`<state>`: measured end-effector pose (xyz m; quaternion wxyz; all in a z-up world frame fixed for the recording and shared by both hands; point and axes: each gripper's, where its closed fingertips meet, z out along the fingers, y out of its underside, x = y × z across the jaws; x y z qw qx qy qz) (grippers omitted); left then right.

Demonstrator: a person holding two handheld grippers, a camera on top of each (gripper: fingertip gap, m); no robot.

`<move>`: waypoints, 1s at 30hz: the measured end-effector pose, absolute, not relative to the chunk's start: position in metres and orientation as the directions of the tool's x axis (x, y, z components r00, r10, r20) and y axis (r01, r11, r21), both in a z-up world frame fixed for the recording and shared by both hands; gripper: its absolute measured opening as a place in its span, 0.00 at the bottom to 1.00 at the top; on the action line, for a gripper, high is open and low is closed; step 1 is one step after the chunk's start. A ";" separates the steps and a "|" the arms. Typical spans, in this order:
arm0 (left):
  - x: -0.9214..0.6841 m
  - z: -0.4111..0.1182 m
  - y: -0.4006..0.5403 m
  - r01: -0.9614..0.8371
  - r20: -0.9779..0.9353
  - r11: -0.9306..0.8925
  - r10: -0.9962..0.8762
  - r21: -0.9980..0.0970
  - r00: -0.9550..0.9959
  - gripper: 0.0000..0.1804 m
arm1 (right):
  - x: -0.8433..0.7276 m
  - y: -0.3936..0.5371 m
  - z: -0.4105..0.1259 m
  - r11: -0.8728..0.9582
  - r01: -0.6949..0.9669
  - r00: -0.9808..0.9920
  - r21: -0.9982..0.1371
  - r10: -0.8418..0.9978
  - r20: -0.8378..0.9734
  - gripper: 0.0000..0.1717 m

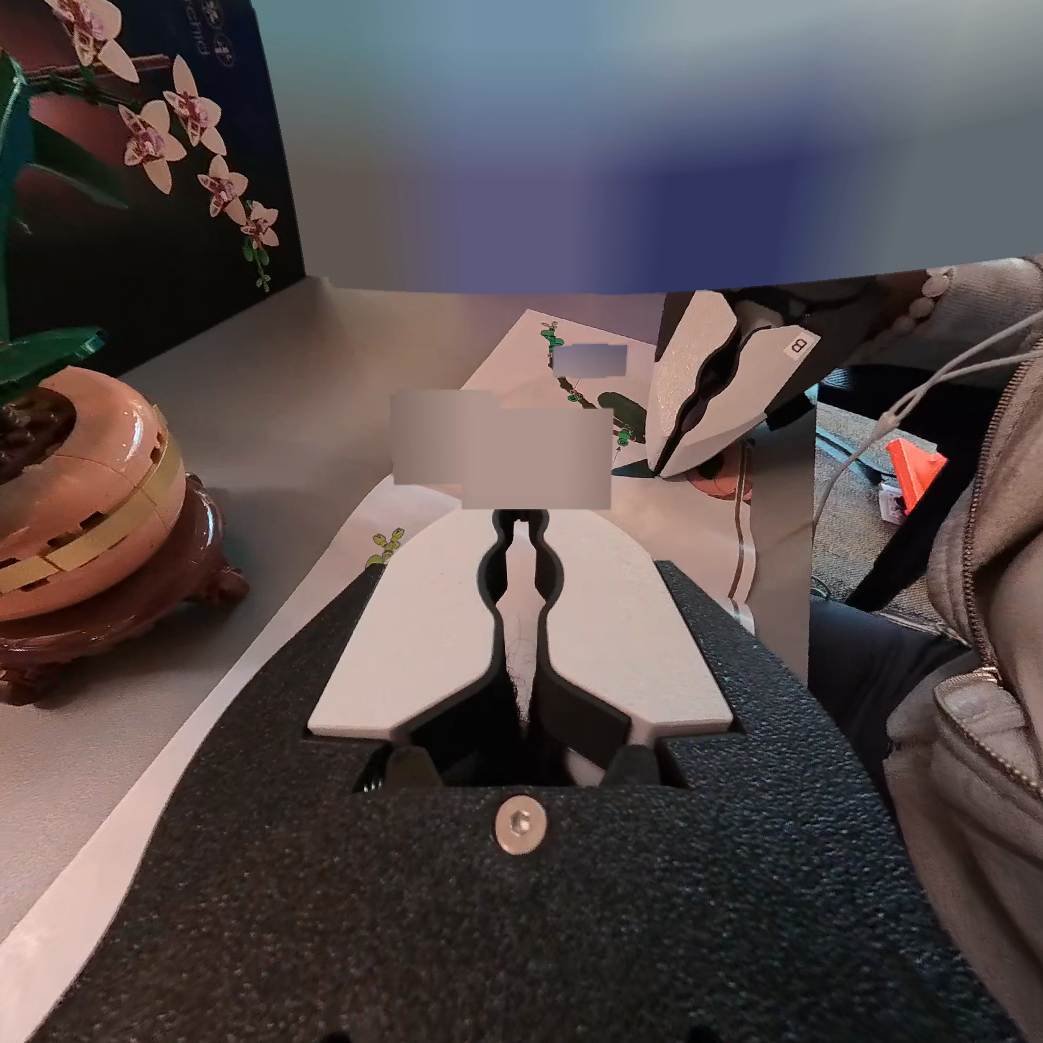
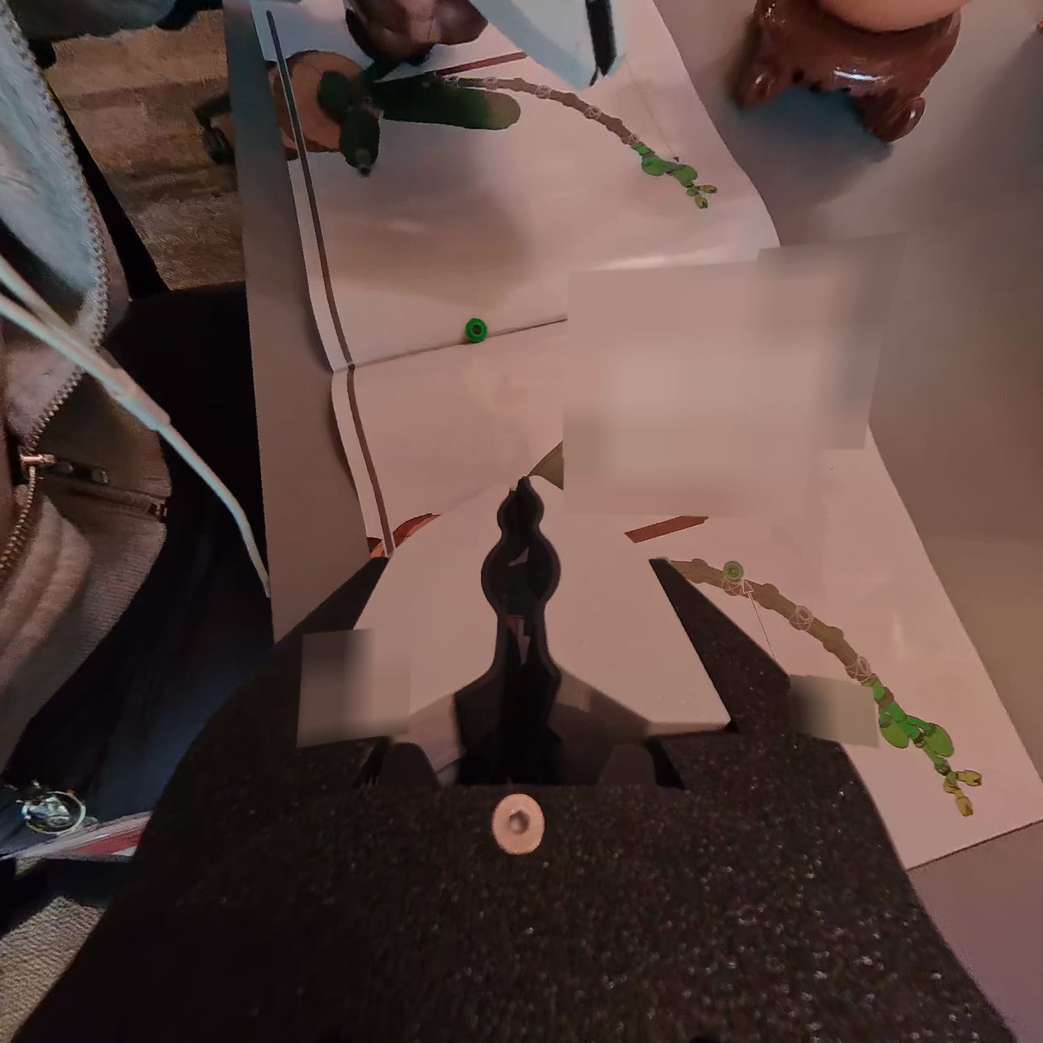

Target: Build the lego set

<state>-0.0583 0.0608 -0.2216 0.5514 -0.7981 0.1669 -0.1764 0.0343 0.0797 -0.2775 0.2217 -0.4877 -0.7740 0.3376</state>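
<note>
An open instruction booklet (image 2: 451,242) lies on the grey table (image 1: 254,367). A small round green stud (image 2: 476,330) rests on its centre fold. My right gripper (image 2: 524,486) is shut, its tips low over the near page, a short way before the stud. In the left wrist view it (image 1: 661,469) points down onto the booklet (image 1: 638,496). My left gripper (image 1: 522,515) is shut, its tips partly under a blurred patch. It also shows at the top of the right wrist view (image 2: 590,79), above the far page. The built orchid pot (image 1: 84,480) stands to its left.
The set's dark box (image 1: 169,141) with the orchid picture stands upright behind the pot. The pot's brown base (image 2: 846,68) is beside the booklet's far corner. A person's grey jacket (image 1: 987,564) is at the table edge. An orange object (image 1: 914,468) lies on the floor. The left gripper's tips are roughly 11 centimetres from the right gripper's. Between my right fingertips and the small round green stud (image 2: 476,330) there is roughly 6 centimetres.
</note>
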 end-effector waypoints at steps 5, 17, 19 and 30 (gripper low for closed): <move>-0.057 -0.225 0.061 -0.091 0.087 -0.349 -0.460 -0.933 0.883 0.02 | 0.034 0.080 -0.278 0.213 0.624 -0.403 -0.751 0.912 -0.076 0.00; -0.056 -0.226 0.061 -0.103 0.082 -0.357 -0.467 -0.928 0.880 0.02 | 0.066 0.102 -0.266 0.406 0.626 -0.488 -0.666 0.870 0.072 0.02; -0.056 -0.227 0.061 -0.109 0.077 -0.359 -0.467 -0.927 0.881 0.02 | 0.073 0.105 -0.269 0.403 0.653 -0.488 -0.642 0.871 0.050 0.02; -0.054 -0.230 0.061 -0.128 0.069 -0.373 -0.470 -0.919 0.880 0.02 | 0.088 0.161 -0.254 0.243 0.725 -0.226 -0.645 0.968 0.111 0.02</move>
